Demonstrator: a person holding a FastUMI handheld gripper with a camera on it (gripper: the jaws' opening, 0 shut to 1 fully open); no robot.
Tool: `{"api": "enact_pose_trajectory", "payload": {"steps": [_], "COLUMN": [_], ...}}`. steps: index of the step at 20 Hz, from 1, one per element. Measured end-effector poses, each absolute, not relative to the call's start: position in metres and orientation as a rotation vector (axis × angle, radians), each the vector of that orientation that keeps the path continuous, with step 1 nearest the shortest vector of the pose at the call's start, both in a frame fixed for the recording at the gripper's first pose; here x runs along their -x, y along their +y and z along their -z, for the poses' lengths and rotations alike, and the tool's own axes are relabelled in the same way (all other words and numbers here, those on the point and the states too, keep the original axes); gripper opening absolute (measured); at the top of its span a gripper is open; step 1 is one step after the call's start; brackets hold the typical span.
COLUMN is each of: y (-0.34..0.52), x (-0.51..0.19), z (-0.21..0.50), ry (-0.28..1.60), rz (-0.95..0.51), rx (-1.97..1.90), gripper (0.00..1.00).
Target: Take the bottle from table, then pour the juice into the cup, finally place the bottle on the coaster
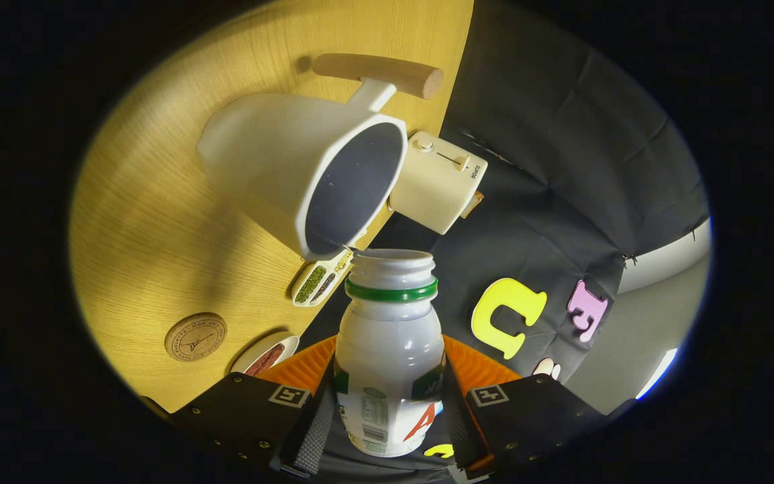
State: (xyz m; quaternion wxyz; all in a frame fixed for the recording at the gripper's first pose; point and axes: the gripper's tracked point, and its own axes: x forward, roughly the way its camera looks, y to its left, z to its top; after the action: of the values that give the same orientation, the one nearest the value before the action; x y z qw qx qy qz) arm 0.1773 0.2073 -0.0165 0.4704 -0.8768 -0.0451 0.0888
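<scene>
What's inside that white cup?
The cup looks empty: its inner wall is bare and grey, with no juice showing. Its far bottom lies in shade, so I cannot be sure. The gripper holds the open bottle tilted, mouth close to the rim.

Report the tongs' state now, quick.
Tongs: shut on the bottle, one finger on each side, its open mouth tipped toward the cup.

Warm light on the table (152, 222), soft cup (293, 168) shadow, glare on the bottle (390, 349), curved fisheye edges.
</scene>
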Motion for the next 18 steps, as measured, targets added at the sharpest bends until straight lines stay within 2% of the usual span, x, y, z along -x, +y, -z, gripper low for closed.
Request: {"api": "enact_pose_trajectory", "payload": {"steps": [12, 18], "y": [0.2119, 0.2052], "x": [-0.1818, -0.182], "z": [0.0162, 0.015], "ry": [-0.13, -0.126], "rz": [-0.215, -0.207], "rx": [2.119, 1.987], "gripper": [0.72, 0.72]}}
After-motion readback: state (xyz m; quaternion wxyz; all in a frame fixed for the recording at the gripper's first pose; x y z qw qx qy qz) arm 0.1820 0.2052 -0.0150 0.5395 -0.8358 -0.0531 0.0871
